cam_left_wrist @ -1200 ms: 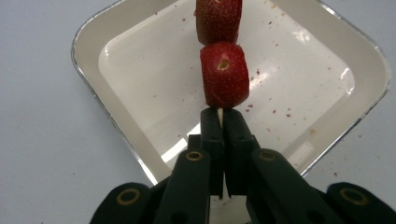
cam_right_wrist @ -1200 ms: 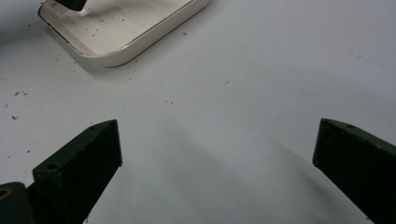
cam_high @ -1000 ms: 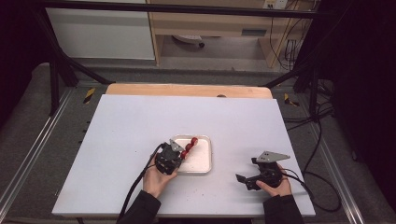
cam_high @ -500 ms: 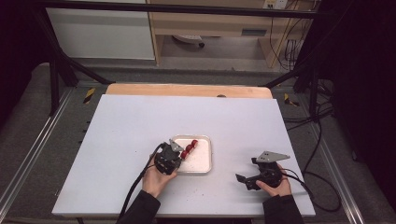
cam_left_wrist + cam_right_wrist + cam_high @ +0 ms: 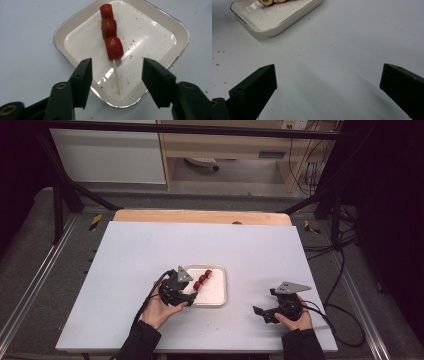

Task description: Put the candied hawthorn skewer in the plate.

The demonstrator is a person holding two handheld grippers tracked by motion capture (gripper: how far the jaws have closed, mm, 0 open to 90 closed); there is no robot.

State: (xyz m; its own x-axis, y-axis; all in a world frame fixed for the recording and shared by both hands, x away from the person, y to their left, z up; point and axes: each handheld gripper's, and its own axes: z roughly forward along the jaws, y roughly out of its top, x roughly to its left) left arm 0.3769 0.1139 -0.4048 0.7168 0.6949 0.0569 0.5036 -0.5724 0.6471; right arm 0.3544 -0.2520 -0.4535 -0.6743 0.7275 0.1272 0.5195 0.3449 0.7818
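Note:
A skewer of three red fruit pieces on a thin wooden stick lies flat in a white square plate. My left gripper hovers over the plate's near corner. Its jaws have just been opening and stand apart on either side of the stick's bare end without touching it. In the high view the left gripper sits at the left edge of the plate, where the skewer rests. My right gripper rests to the right of the plate, open over bare tabletop.
The white tabletop carries small red crumbs around the plate. A wooden strip runs along the far edge. Black frame bars and cables surround the table, and a cable trails from each gripper toward the near edge.
My left gripper has lifted slightly at the plate's edge, and the skewer lies on the plate. My right gripper has not moved.

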